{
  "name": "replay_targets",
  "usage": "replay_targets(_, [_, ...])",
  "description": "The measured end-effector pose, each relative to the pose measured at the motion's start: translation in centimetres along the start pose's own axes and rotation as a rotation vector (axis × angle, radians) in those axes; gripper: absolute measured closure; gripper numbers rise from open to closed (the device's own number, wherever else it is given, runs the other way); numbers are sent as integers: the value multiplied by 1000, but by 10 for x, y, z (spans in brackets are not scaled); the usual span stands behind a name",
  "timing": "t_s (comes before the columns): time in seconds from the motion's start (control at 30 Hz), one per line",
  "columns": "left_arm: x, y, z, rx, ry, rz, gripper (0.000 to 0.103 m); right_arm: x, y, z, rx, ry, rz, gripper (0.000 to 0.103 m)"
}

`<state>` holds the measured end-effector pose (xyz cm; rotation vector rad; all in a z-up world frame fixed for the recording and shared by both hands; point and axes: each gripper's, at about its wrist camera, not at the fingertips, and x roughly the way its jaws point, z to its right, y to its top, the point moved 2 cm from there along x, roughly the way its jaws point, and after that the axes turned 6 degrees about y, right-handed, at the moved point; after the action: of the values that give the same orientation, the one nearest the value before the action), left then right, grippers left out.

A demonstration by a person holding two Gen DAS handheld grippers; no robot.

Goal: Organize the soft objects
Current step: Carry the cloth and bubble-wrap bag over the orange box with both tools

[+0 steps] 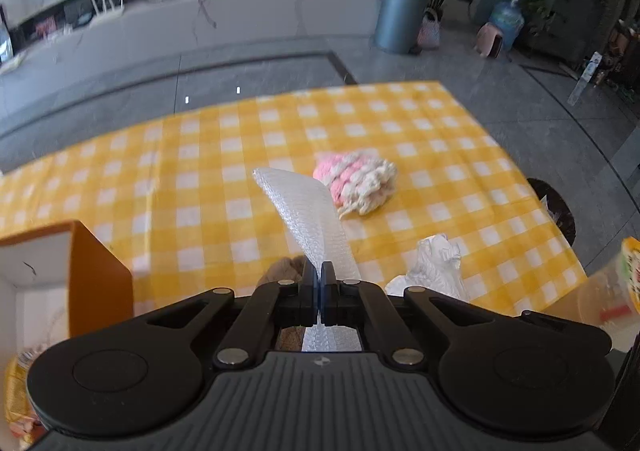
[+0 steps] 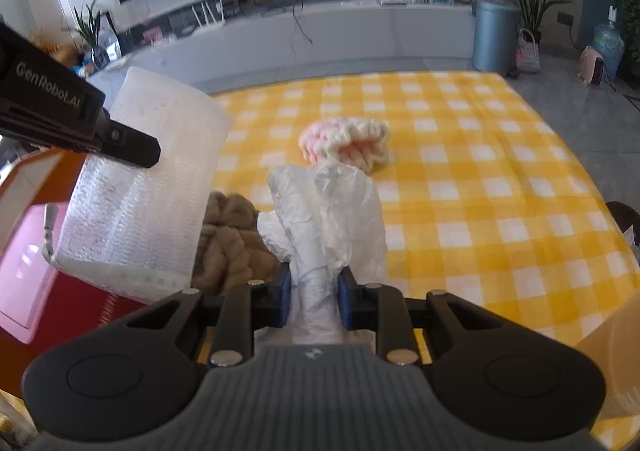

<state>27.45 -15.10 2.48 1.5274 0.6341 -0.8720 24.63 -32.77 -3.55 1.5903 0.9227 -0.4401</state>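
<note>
Checked tablecloth (image 1: 400, 123); bubble wrap (image 1: 308, 211) in left claw (image 1: 319, 275)

Tablecloth: yellow-and-white checked cloth (image 1: 420, 139) lying spread ahead of the claw.
Bin: blue-grey cylinder (image 2: 495, 34) standing on the floor beyond the table, ahead and right.
Water bottle: blue jug (image 2: 608, 41) sitting far right.

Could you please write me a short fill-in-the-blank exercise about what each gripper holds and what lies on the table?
1. The left gripper is shut on a sheet of ____ wrap.
2. The right gripper is shut on a white plastic ____.
3. The pink and white yarn bundle lies on the yellow ____ tablecloth.

Missing words: bubble; bag; checked
</note>
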Motion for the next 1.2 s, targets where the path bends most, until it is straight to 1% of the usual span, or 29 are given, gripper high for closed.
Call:
replay_targets(0.13, [-35,-10,-1,37,10,87,102,-31,8,-14,-9,54,95,81])
replay_targets(0.27, [-74,-21,-13,25,-7,156,102,-57,17,-44,-95,99,174,81])
replay_targets(0.43, [-129,-37,-38,35,32,284,102,-75,22,-89,-201,159,227,81])
replay_targets(0.53, [-157,-50,-57,23,68,350,102,-85,22,-117,-266,171,265,81])
replay_targets(0.63, [-175,-64,-82,-14,93,389,102,-91,20,-144,-295,213,290,81])
replay_targets(0.73, [-185,-82,-108,-91,99,404,102,-95,16,-175,-309,282,324,81])
replay_targets(0.8, [-187,-92,-126,-137,106,425,102,-93,11,-199,-335,326,328,81])
replay_targets(0.87, [-185,-101,-144,-187,121,444,102,-89,6,-221,-373,345,319,81])
replay_targets(0.97, [-177,-111,-175,-259,163,470,102,-76,1,-242,-417,338,305,81])
replay_targets(1.07, [-164,-116,-206,-306,223,488,102,-60,-1,-255,-406,319,292,81])
replay_targets(1.13, [-155,-117,-229,-350,227,494,102,-45,-1,-260,-398,309,282,81])
replay_targets(1.2, [-145,-119,-254,-409,198,491,102,-27,-2,-268,-415,307,260,81])
